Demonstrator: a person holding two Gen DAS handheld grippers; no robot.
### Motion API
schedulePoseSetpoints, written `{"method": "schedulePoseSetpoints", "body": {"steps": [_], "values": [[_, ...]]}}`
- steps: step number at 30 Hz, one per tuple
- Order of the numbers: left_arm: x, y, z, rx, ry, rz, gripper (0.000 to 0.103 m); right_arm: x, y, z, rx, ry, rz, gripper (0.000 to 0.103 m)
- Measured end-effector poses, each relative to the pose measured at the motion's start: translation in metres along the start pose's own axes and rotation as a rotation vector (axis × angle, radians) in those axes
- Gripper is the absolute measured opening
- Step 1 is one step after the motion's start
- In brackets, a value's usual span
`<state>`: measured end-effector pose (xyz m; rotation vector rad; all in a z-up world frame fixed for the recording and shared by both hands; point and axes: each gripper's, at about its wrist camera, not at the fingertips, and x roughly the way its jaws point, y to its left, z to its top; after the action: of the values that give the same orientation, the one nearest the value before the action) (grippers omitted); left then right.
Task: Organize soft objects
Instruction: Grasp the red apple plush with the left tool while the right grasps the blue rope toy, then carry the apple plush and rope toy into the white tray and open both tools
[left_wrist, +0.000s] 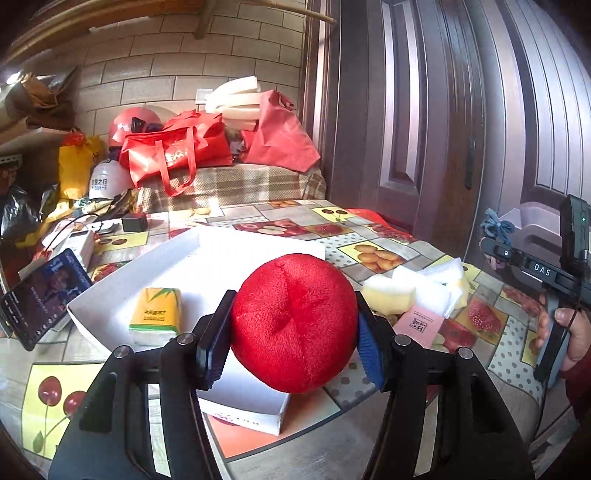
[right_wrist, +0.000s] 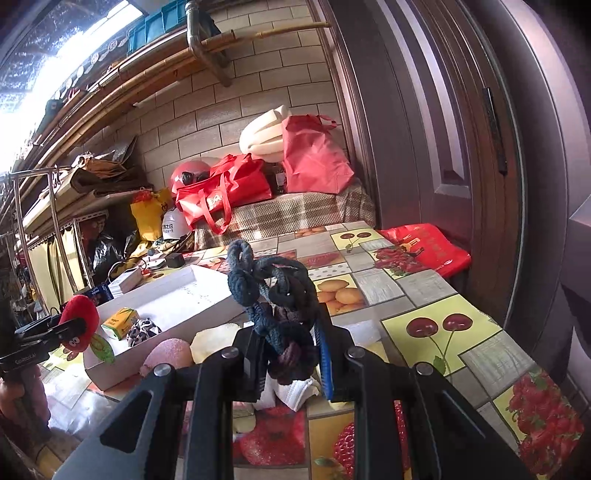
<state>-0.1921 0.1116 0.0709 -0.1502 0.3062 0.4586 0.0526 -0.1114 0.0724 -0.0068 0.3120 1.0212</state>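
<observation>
- The left gripper (left_wrist: 293, 328) was clamped on a round red plush toy (left_wrist: 295, 323), both pads pressing its sides; the jaws stood partly apart around its bulk.
- The toy hung above the near edge of a shallow white cardboard box (left_wrist: 122, 280) on the fruit-patterned tablecloth (left_wrist: 373, 254).
- A yellow tissue packet (left_wrist: 157, 314) lay inside that box.
- The right gripper (right_wrist: 291, 354) was squeezed tight on a dark blue-grey knotted cord bundle (right_wrist: 273, 291), lifted clear of the cloth.
- Below it sat what looked like pale yellow and pink foam sponges (right_wrist: 214, 339), partly hidden.
- A spotted fabric piece (right_wrist: 142, 330) rested in the box.
</observation>
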Motion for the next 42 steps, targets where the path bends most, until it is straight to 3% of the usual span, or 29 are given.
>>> {"method": "schedulePoseSetpoints", "body": {"steps": [5, 21, 30, 42], "values": [[-0.008, 0.013, -0.002, 0.005, -0.034, 0.075, 0.059, 0.009, 0.016, 0.001, -0.014, -0.002, 0.036, 0.022], [0.000, 0.054, -0.008, -0.034, -0.023, 0.234, 0.060, 0.044, 0.101, -0.006, -0.144, 0.043, 0.233, 0.022], [0.019, 0.063, -0.003, -0.017, -0.014, 0.258, 0.060, 0.078, 0.145, -0.014, -0.178, 0.119, 0.329, 0.022], [0.058, 0.077, 0.012, -0.032, -0.018, 0.288, 0.060, 0.118, 0.190, -0.012, -0.176, 0.142, 0.334, 0.022]]}}
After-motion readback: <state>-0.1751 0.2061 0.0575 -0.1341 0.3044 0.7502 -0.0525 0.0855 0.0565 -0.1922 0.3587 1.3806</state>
